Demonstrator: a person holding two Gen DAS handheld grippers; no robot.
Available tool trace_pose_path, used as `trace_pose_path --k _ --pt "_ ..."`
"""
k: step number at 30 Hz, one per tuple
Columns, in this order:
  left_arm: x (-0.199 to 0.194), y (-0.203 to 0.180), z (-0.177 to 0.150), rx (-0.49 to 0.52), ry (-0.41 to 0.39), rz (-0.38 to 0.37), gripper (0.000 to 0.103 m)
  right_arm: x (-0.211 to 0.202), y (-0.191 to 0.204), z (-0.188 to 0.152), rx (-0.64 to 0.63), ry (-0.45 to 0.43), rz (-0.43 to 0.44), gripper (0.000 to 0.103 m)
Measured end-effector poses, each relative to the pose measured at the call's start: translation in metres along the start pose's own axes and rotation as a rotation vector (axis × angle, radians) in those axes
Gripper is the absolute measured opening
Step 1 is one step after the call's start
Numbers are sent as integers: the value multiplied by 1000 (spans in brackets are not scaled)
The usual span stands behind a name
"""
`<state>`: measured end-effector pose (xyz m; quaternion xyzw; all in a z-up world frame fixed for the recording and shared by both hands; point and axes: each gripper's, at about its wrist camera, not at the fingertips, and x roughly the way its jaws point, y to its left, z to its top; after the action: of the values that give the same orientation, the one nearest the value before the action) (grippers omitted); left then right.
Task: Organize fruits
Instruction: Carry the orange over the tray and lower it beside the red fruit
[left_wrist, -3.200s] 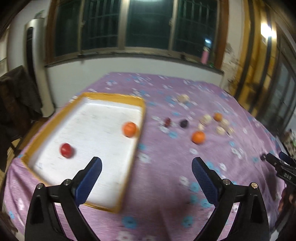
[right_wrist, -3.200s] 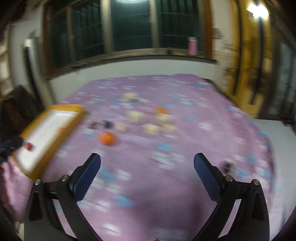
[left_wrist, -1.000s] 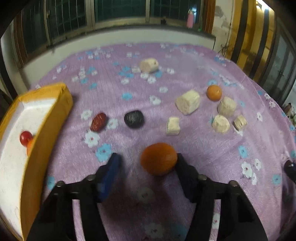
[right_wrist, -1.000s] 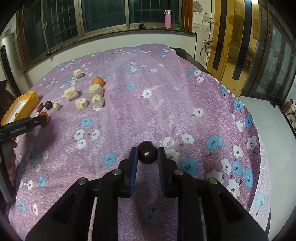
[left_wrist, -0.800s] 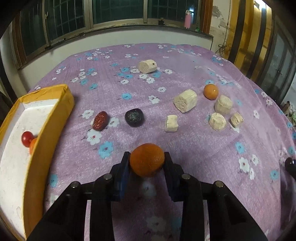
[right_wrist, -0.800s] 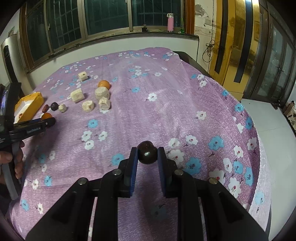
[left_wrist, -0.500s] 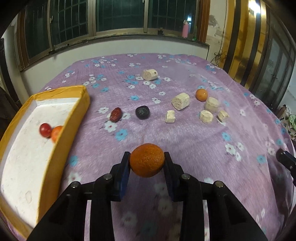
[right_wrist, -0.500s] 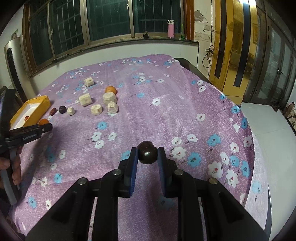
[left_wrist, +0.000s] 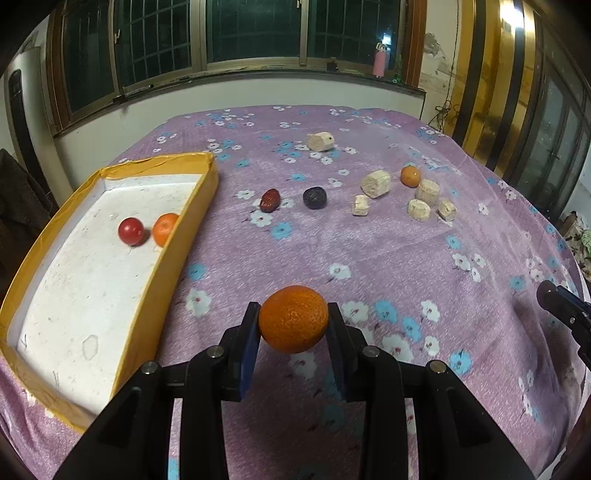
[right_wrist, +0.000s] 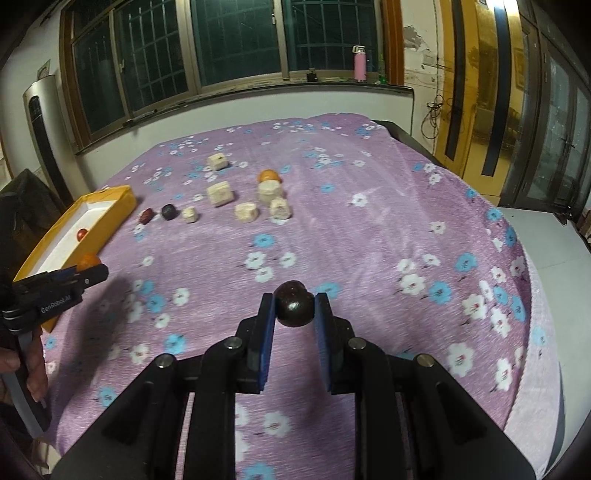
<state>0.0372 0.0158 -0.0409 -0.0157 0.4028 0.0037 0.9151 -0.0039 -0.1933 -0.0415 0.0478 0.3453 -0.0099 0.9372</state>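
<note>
My left gripper (left_wrist: 293, 325) is clenched on an orange (left_wrist: 293, 318), lifted off the cloth (left_wrist: 369, 240), with the tray (left_wrist: 177, 236) at ten o'clock. My right gripper (right_wrist: 294, 308) grasps a dark fruit (right_wrist: 294, 303); the tray (right_wrist: 110, 218) lies at ten o'clock too.

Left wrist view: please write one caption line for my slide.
Left claw grips a round orange fruit above the purple flowered cloth, beside the yellow-rimmed white tray.
</note>
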Motion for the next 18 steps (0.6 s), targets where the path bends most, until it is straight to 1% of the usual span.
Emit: trace_pose_path --k 11,18 --pt "-14 8 -7 4 -14 18 34 -8 27 -2 -21 -12 32 23" --pt "-24 14 -9 -9 -30 23 34 -12 31 -2 -21 -28 44 23"
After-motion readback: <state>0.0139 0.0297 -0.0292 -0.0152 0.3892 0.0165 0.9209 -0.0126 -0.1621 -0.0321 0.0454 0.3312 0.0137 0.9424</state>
